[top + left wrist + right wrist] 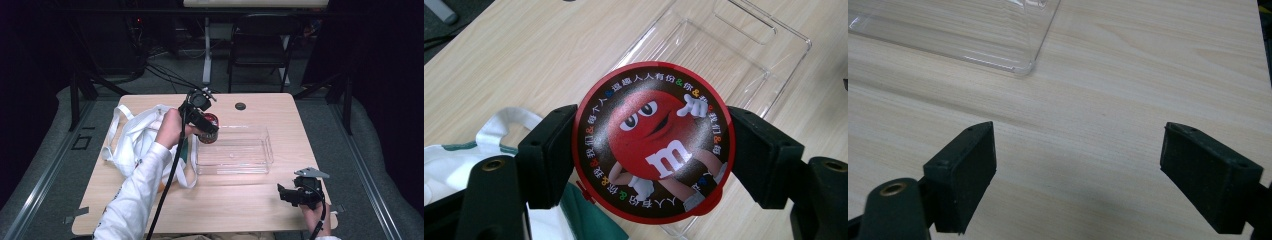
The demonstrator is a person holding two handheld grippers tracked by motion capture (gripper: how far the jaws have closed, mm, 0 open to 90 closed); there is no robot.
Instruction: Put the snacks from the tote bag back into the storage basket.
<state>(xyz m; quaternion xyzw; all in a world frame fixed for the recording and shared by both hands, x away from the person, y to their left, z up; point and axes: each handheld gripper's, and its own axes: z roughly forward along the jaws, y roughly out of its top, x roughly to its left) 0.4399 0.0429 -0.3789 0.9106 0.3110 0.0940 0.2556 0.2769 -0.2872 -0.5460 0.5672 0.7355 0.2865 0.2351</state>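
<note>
A round red candy tin (654,142) with a red cartoon character on its lid sits between the two black jaws of my left gripper (651,155), which is shut on it. In the high view the left gripper (202,125) holds the tin (209,129) above the left end of a clear plastic tray (250,150). A white cloth bag (132,137) with green trim lies just left of it. My right gripper (1078,175) is open over bare wood, nothing between its jaws. It rests near the table's front right edge (300,192).
The wooden table (240,200) has a small black round disc (240,106) near its far edge. The tray's corner (1020,67) lies ahead of the right gripper. A chair (260,45) and a table leg stand beyond the table on the grey floor.
</note>
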